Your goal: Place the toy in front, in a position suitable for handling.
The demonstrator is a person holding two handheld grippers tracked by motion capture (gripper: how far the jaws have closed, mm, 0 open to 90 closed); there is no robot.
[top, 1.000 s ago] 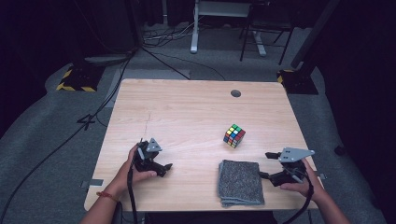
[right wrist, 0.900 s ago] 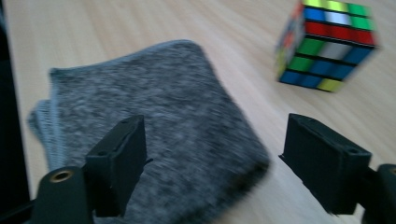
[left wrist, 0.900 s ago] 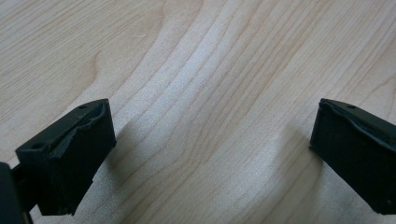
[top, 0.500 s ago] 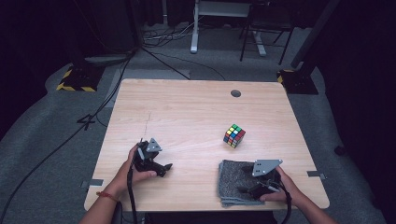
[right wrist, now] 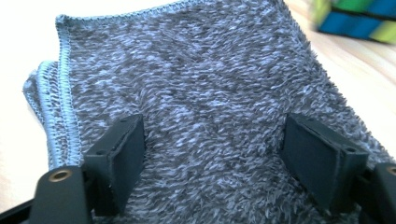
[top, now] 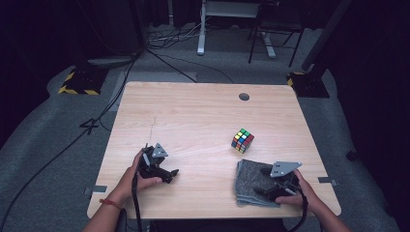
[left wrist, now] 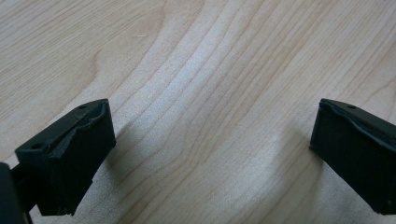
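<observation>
Right gripper view, fuzzy folded grey cloth (right wrist: 210, 93), stitched hem.

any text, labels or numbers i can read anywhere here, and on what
None: no readable words, labels or numbers.
Cube: plain coloured squares, no print.
Cloth: no tag in sight.
Table: bare wood grain.
Floor blocks: yellow-black hazard stripes, no words.
Floor mark by the table: might be a "4", too unclear.
</observation>
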